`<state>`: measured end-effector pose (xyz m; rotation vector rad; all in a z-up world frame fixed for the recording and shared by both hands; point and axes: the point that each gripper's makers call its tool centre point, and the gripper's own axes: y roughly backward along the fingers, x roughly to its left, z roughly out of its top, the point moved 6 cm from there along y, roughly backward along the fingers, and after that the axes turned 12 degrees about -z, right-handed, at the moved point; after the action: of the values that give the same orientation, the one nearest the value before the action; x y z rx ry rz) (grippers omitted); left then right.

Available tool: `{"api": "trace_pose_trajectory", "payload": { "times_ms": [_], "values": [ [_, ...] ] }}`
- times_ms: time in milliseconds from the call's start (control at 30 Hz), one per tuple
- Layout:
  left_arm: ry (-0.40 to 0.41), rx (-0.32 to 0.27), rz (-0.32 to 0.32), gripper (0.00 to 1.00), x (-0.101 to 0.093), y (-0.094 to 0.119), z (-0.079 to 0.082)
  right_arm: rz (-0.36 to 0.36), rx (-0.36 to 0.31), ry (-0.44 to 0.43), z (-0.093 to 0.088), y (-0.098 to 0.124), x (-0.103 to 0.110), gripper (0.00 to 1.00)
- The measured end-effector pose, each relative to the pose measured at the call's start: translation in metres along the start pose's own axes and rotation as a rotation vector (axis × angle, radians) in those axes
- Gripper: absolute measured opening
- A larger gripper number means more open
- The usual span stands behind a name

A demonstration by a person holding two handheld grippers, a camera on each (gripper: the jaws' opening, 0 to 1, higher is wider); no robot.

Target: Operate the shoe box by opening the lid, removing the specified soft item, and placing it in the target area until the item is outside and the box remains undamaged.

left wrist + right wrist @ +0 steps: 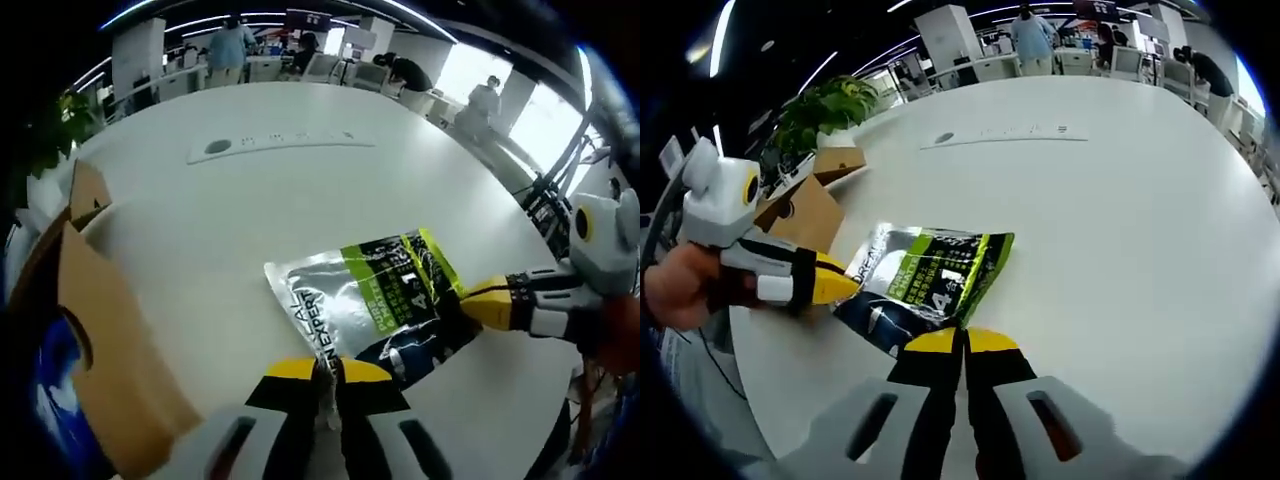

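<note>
Broadly, the white bench [250, 230] carries everything: a long grey strip with buttons or sockets [280, 143] lies far across it, and the cardboard shoe box [95, 320] sits at its near edge, with a flap standing up and dark blue showing inside, so I judge it already open. In the right gripper view the box [805, 215] is just behind the pouch, near a potted plant [825, 105]. People and desks fill the room behind. Next in size is the soft item, a flat foil pouch [375, 300], silver and green with a dark lower part, lying out on the bench, clear of the box. It looks light, limp and glossy; I expect it to sag from any single hold and to slip between smooth jaws, and the film could crease or puncture if squeezed over the filled middle. Best holds, in my judgement, are the flat sealed edges and corners. The left hand-held gripper [333, 375] has its jaws pressed together on the pouch's near edge. The right hand-held gripper [962, 345] likewise pinches the pouch [930, 280] at its opposite dark end, jaws closed on the film. Two opposite holds should keep it flat for a carry to the target area.
</note>
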<state>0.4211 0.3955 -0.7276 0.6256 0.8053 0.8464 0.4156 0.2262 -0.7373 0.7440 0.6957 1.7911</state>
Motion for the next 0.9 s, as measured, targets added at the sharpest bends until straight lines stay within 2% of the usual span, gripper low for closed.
{"api": "trace_pose_trajectory", "payload": {
  "times_ms": [167,433,567,700,900],
  "values": [
    [0.024,-0.021,0.042,0.12,0.002,-0.001,0.001,0.002,0.003,0.003,-0.002,-0.002,0.001,0.01],
    [0.024,-0.018,0.062,0.17,0.002,-0.001,0.000,0.000,0.004,0.010,-0.003,-0.003,0.000,0.02],
    [0.010,-0.007,0.057,0.19,0.000,0.002,-0.003,-0.003,0.003,0.060,-0.005,-0.002,0.001,0.04],
    [0.021,-0.002,0.061,0.20,-0.001,0.006,-0.008,-0.021,0.002,0.060,-0.007,-0.001,-0.002,0.05],
    [-0.006,-0.015,0.024,0.21,-0.011,0.012,-0.015,-0.029,-0.005,0.068,-0.004,0.007,-0.003,0.10]
  ]
}}
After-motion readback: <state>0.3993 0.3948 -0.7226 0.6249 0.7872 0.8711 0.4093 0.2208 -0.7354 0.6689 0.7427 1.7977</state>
